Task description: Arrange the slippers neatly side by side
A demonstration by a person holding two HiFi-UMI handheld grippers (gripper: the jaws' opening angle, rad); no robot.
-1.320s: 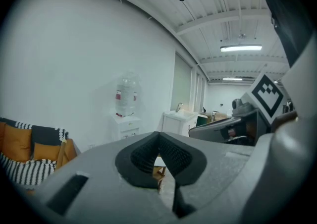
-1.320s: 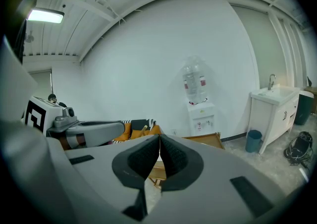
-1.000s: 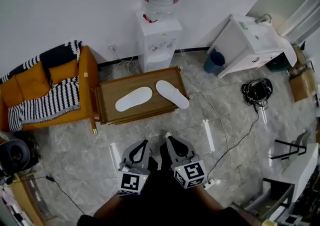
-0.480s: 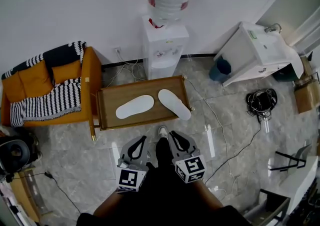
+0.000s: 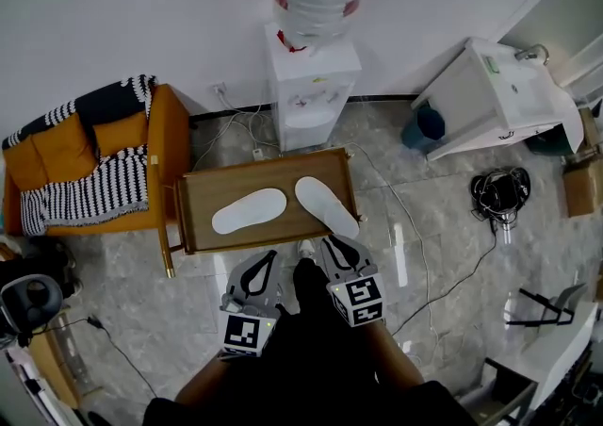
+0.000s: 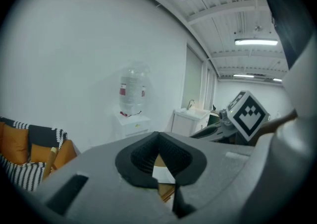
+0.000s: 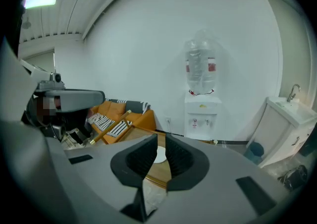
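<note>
The head view looks steeply down from high above, taking in the white water dispenser with its clear bottle (image 5: 311,85) by the far wall, the low brown wooden table (image 5: 193,217) and both grippers at the near edge. The left gripper view sits low and faces the far wall along the left gripper (image 6: 158,141). The right gripper view does likewise along the right gripper (image 7: 161,141). All three share the dispenser and some of the table. Each gripper view catches the other gripper at its side.
</note>
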